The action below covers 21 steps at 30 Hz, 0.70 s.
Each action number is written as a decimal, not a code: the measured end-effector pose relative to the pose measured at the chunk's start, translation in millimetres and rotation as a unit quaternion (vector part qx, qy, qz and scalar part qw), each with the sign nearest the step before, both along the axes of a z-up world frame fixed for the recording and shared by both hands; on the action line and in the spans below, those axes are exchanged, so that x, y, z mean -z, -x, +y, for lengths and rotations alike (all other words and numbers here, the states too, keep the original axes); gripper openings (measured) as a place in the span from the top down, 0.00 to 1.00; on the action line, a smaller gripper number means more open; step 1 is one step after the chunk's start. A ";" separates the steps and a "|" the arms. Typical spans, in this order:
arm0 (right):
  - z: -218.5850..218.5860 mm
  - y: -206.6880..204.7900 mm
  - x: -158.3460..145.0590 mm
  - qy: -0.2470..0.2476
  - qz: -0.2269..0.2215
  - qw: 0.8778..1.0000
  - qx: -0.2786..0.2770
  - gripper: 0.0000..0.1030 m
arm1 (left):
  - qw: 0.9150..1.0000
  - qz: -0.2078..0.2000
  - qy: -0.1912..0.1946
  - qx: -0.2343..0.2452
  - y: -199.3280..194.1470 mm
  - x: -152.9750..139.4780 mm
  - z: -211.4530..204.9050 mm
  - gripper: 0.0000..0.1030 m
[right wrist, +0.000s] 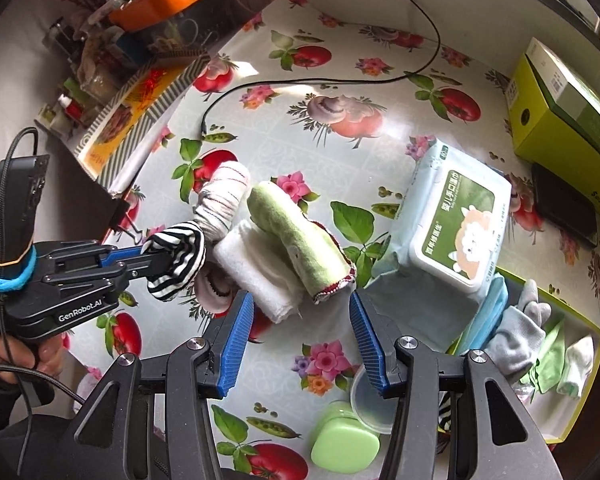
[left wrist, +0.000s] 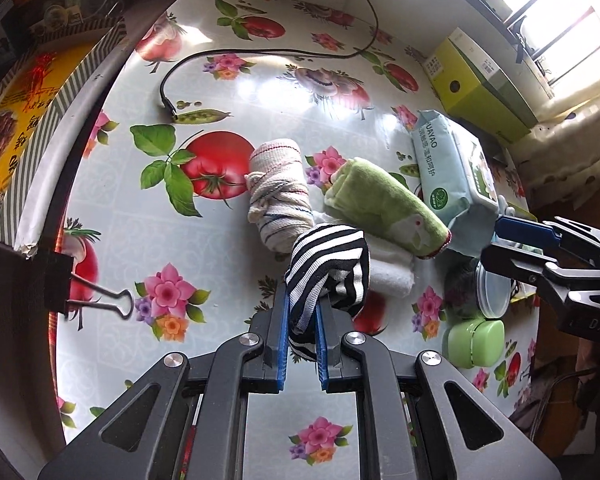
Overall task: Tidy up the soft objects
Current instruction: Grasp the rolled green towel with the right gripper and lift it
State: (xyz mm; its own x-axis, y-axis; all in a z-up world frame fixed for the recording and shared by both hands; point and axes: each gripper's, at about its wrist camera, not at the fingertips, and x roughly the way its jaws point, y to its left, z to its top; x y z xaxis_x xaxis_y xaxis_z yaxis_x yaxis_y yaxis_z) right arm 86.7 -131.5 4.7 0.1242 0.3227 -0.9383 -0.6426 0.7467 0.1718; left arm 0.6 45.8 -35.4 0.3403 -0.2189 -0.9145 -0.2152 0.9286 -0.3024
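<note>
My left gripper (left wrist: 302, 312) is shut on a black-and-white striped sock (left wrist: 327, 268), held above the table; it also shows in the right wrist view (right wrist: 177, 258). Beyond it lie a rolled beige striped cloth (left wrist: 278, 196), a rolled green towel (left wrist: 384, 206) and a folded white towel (left wrist: 392, 276). My right gripper (right wrist: 302, 312) is open and empty, just short of the green towel (right wrist: 296, 236) and white towel (right wrist: 260, 272). A yellow-green box (right wrist: 580, 408) at the right holds a grey glove (right wrist: 520, 336) and small socks.
A wet-wipes pack (right wrist: 456, 224) lies right of the towels. A green jar (right wrist: 346, 444) and clear lid (right wrist: 370, 404) sit near my right gripper. A black cable (left wrist: 236, 54), a binder clip (left wrist: 96, 292), a green carton (right wrist: 568, 104) and a black phone (right wrist: 566, 204) are around.
</note>
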 end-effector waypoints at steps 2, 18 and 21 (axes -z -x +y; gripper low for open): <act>9.5 -6.0 6.9 0.009 0.003 1.000 -0.008 0.52 | 1.000 -0.001 0.002 -0.004 0.5 -0.3 3.6 0.89; 48.7 -36.1 59.9 0.061 0.035 0.997 -0.040 0.79 | 0.999 -0.010 0.015 -0.029 2.3 -5.9 21.2 0.89; 42.8 -36.8 47.2 0.044 0.028 0.998 -0.033 0.82 | 0.999 -0.014 0.015 -0.031 1.1 -9.2 22.2 0.89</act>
